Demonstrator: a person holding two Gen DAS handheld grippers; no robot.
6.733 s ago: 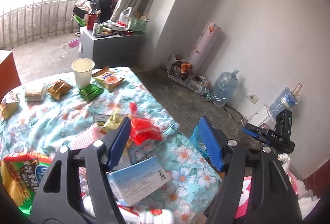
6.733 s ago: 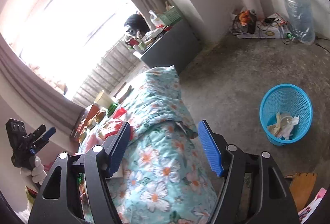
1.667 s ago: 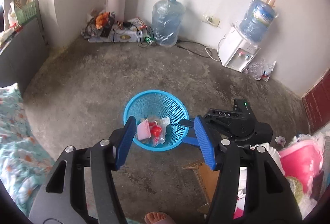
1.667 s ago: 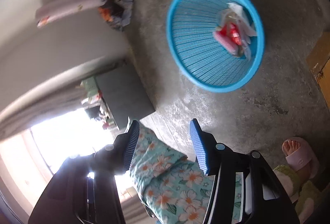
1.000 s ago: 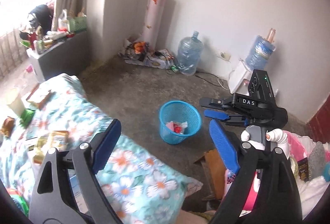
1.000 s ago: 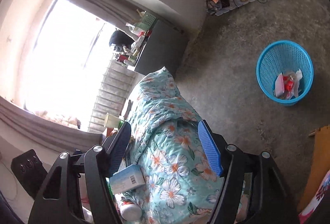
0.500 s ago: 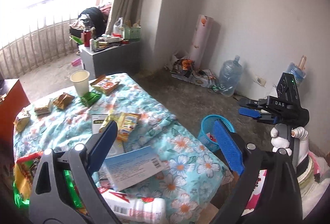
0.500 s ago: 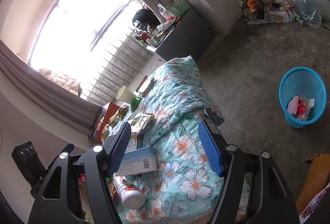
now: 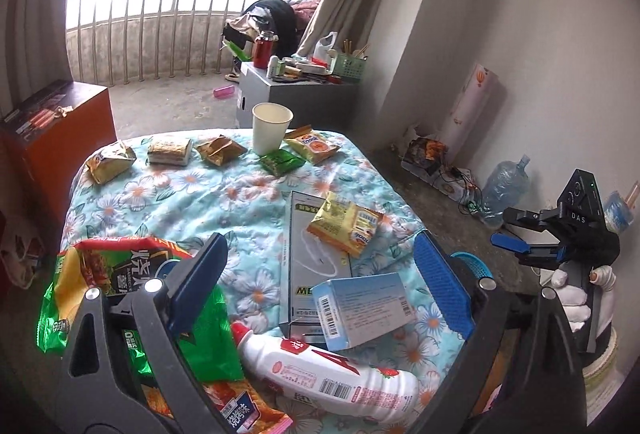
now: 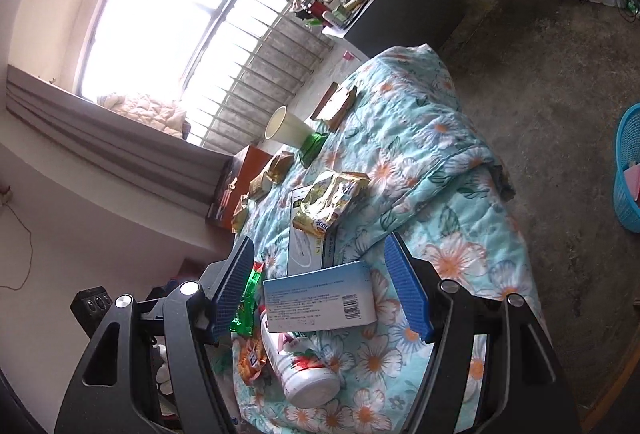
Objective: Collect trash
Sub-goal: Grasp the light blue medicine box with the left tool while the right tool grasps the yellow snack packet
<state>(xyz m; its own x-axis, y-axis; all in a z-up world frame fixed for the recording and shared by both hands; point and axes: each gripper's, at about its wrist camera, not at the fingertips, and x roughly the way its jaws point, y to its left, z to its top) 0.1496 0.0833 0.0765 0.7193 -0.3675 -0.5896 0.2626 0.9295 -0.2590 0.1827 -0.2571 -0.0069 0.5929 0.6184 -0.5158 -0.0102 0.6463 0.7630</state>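
**Both grippers poised, empty, over a littered quilt**

We hold the left gripper (image 9: pixel 320 286) above the near end of the floral quilt (image 9: pixel 192 194), its blue pads spread wide and gripping nothing. Between them in the left wrist view lie a pale blue carton (image 9: pixel 362 308) with a barcode, a white strawberry-milk bottle (image 9: pixel 324 380) on its side just below it, and a flat grey box (image 9: pixel 308 254) with a yellow snack packet (image 9: pixel 346 224) resting on top. A large green-and-red chip bag (image 9: pixel 120 298) sits at the left pad. At the far end of the quilt stand a paper cup (image 9: pixel 271 127) and a row of small wrappers (image 9: pixel 218 150).

Our right gripper (image 10: pixel 324 290) is likewise spread and empty, framing the same blue carton (image 10: pixel 320 296) and the bottle (image 10: pixel 306 366) from the side. The blue basket (image 10: pixel 628 170), holding some trash, stands on the concrete floor well apart from the quilt, at the right edge of the right wrist view.
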